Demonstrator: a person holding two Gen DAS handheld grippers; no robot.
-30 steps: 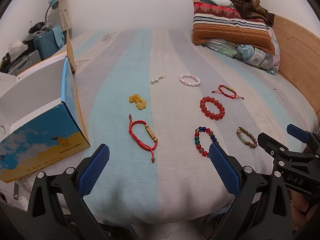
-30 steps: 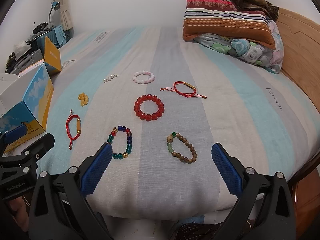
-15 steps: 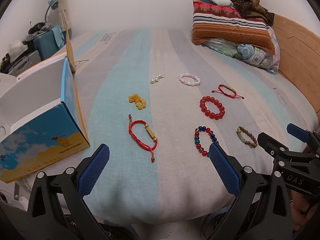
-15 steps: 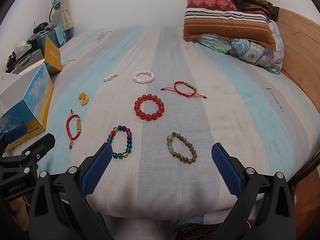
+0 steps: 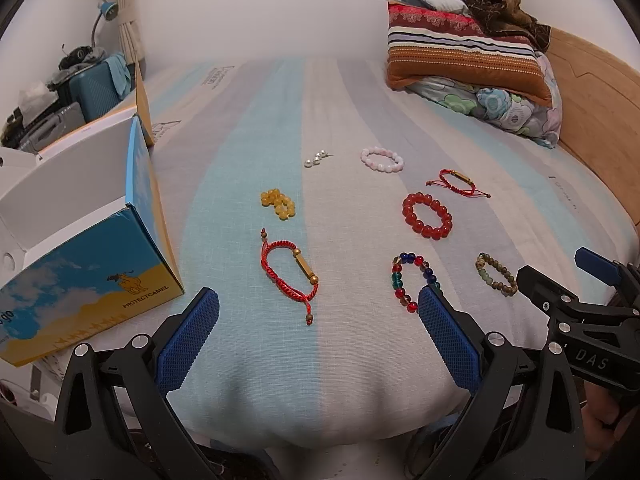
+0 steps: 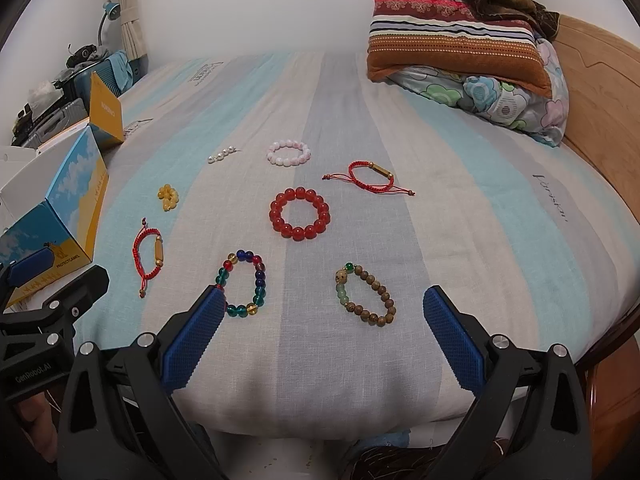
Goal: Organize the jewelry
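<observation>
Several bracelets lie on the striped bed sheet (image 6: 460,208). A red cord bracelet (image 5: 290,270) lies ahead of my open, empty left gripper (image 5: 318,328). A multicolour bead bracelet (image 6: 242,282) and a brown wooden bead bracelet (image 6: 366,294) lie just ahead of my open, empty right gripper (image 6: 324,332). Farther off are a red bead bracelet (image 6: 299,214), a second red cord bracelet (image 6: 370,176), a pink bead bracelet (image 6: 289,153), a pearl string (image 6: 221,155) and yellow beads (image 6: 168,197).
An open blue and yellow cardboard box (image 5: 80,248) stands at the bed's left edge. Stacked pillows (image 6: 460,52) and a wooden headboard (image 6: 604,92) are at the far right. Suitcases and clutter (image 5: 72,92) are at the far left.
</observation>
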